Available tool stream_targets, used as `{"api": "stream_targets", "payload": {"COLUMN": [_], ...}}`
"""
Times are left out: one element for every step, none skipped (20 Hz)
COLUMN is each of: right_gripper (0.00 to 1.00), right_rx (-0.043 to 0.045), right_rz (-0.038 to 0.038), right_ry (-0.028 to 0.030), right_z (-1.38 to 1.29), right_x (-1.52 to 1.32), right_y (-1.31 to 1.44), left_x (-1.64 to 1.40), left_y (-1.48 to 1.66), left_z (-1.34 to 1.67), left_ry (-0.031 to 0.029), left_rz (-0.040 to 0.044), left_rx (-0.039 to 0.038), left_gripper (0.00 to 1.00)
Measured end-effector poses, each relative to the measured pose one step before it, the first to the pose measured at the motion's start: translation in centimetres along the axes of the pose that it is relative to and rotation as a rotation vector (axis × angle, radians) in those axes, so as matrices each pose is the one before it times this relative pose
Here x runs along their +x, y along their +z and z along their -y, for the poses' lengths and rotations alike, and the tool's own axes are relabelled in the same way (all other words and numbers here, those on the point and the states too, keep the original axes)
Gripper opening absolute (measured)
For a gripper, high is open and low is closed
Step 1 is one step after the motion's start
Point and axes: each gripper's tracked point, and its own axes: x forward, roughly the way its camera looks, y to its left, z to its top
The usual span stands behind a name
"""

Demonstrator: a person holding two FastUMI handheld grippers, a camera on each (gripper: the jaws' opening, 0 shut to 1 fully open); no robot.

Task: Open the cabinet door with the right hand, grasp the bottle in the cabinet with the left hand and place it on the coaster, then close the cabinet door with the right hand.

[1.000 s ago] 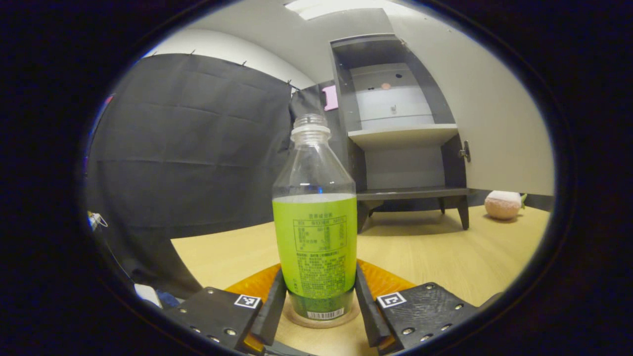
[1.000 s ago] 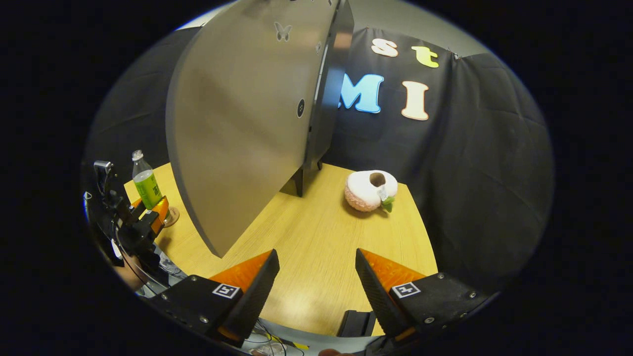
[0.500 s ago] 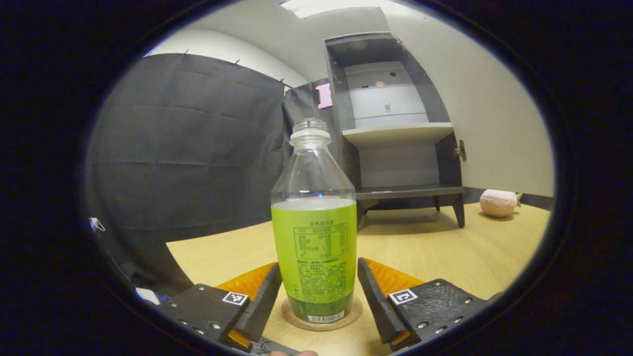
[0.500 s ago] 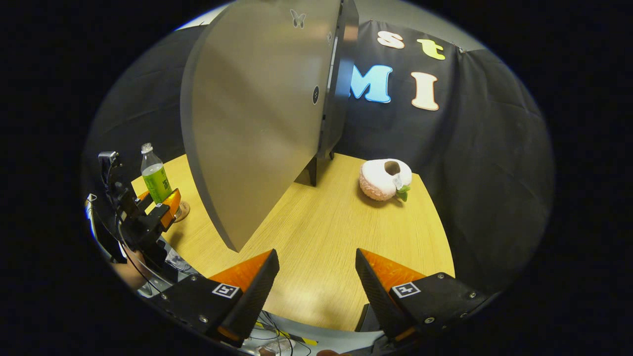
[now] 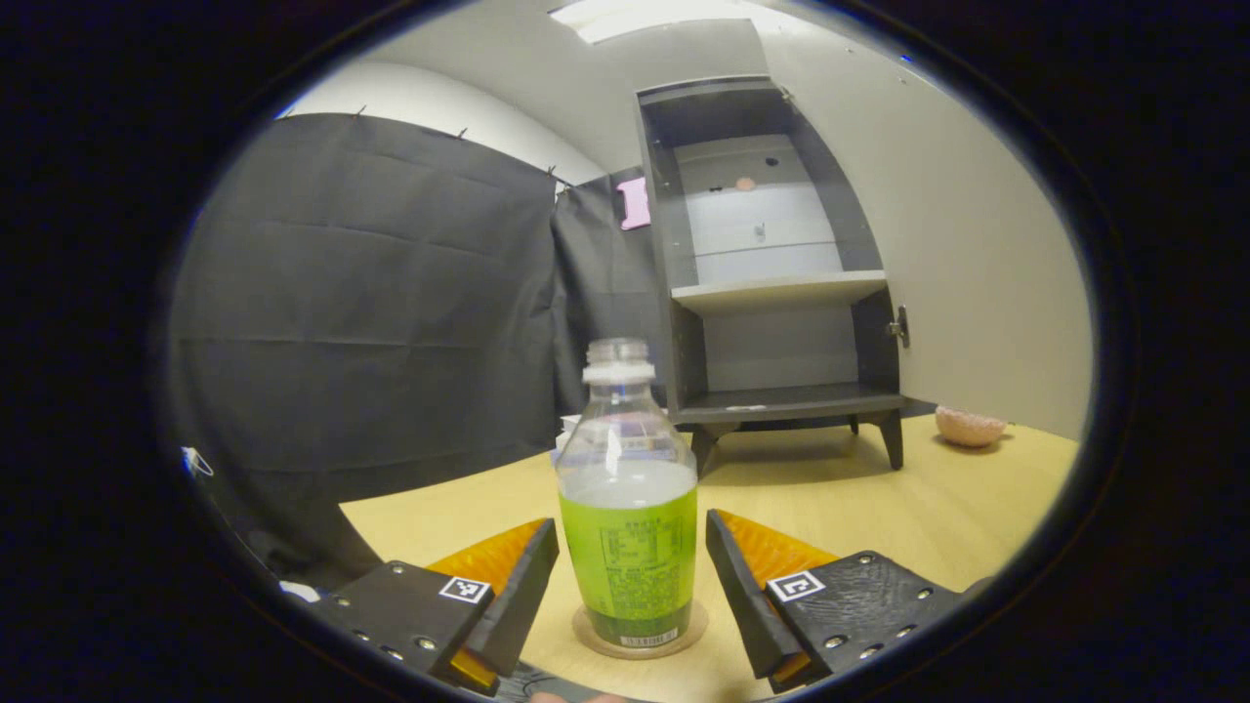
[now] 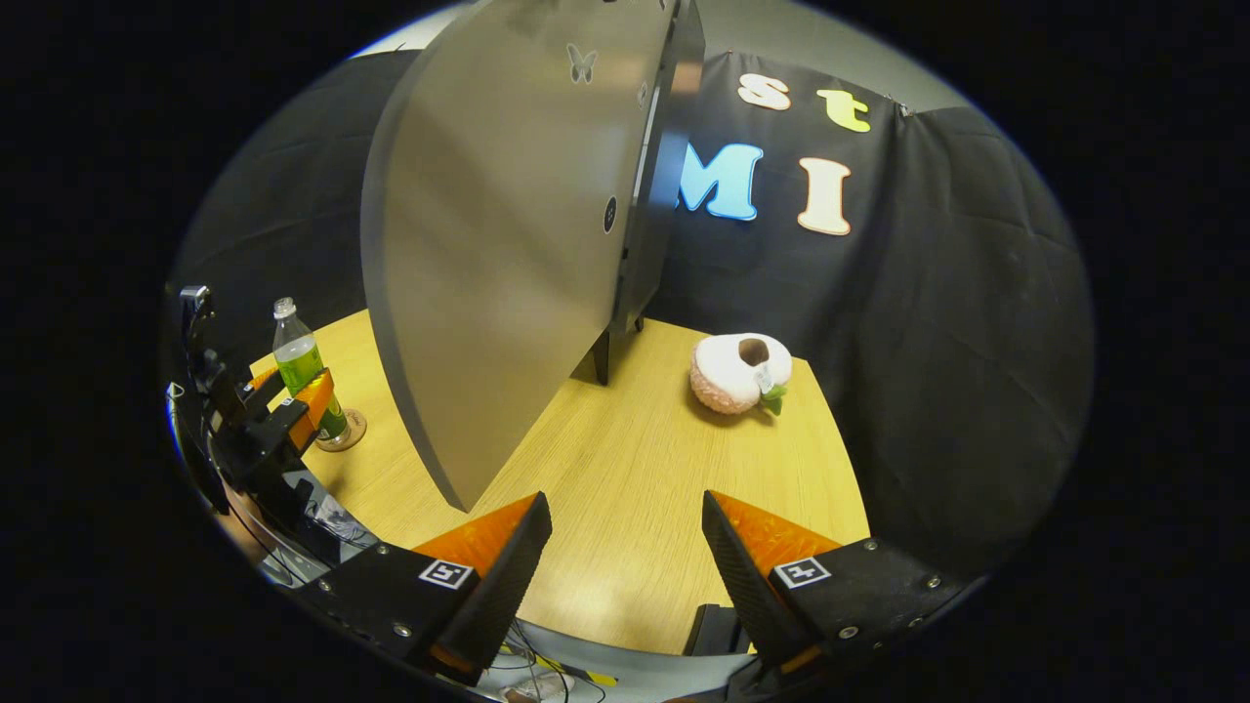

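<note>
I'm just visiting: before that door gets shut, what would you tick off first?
1. Bottle standing upright on the coaster: ok.
2. Left hand-held gripper let go, fingers apart from the bottle on both sides: ok.
3. Left hand-held gripper out of the door's swing path: cannot tell.
4. Cabinet shelves with nothing sticking out past the front: ok.
5. Cabinet door closed: not ok, it stands wide open.
6. Right hand-held gripper open and touching the door: not ok, open but short of it, over the table.
</note>
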Motion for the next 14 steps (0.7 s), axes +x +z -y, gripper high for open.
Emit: {"api": "stream_targets", "payload": {"right_gripper": [0.96, 0.96, 0.96, 0.96, 0.96, 0.96, 0.96, 0.96, 0.95, 0.96, 0.95, 0.95, 0.95, 0.95], "right_rx": [-0.01031, -0.00660, -0.00155, 0.00206, 0.00632, 0.01120, 0.01061, 0.01620, 0.02393, 0.02832, 0.03330, 0.03372, 0.02588, 0.02607], "right_rz": [0.01166, 0.00832, 0.00754, 0.00724, 0.00770, 0.01276, 0.01429, 0.01264, 0.00979, 0.01098, 0.01352, 0.01086, 0.01063, 0.00825], "right_ry": [-0.00649, -0.00167, -0.00081, -0.00002, 0.00018, 0.00068, -0.00503, -0.00287, -0.00114, -0.00245, -0.00197, -0.00378, -0.01113, -0.01202], "right_z": [0.215, 0.086, 0.086, 0.080, 0.025, 0.041, 0.241, 0.224, 0.285, 0.217, 0.339, 0.296, 0.551, 0.640], "right_x": [-0.269, -0.100, -0.219, -0.208, -0.167, -0.236, -0.196, -0.155, -0.132, -0.187, -0.267, -0.132, -0.234, -0.122], "right_y": [0.279, 0.094, 0.208, 0.220, 0.365, 0.515, 0.623, 0.481, 0.543, 0.506, 0.648, 0.683, 0.709, 0.776], "left_x": [-0.450, -0.468, -0.551, -0.383, -0.297, -0.519, -0.782, -0.681, -0.725, -0.665, -0.562, -0.612, -0.608, -0.544], "left_y": [0.530, 0.633, 0.867, 0.834, 1.140, 1.313, 1.574, 1.973, 2.139, 2.248, 1.870, 1.710, 1.757, 1.895], "left_z": [-0.222, -0.081, -0.225, -0.050, -0.189, -0.296, -0.151, -0.183, -0.341, -0.183, 0.188, 0.276, 0.096, 0.192], "left_ry": [0.00196, -0.00356, -0.00369, -0.00648, -0.00426, -0.00192, -0.00373, -0.00249, 0.00485, -0.00234, -0.01566, -0.01755, -0.01627, -0.01842], "left_rz": [0.00156, 0.00449, 0.00826, 0.00589, 0.00657, 0.00444, 0.00553, 0.01312, 0.01481, 0.01227, 0.00238, 0.00093, 0.00044, 0.00112], "left_rx": [-0.00166, 0.00004, 0.00535, 0.00825, 0.00954, 0.00346, -0.00003, 0.00409, 0.00487, -0.00015, -0.01040, -0.01404, -0.01026, -0.01054], "left_gripper": [0.90, 0.90, 0.90, 0.90, 0.90, 0.90, 0.90, 0.90, 0.90, 0.88, 0.87, 0.90, 0.91, 0.90]}}
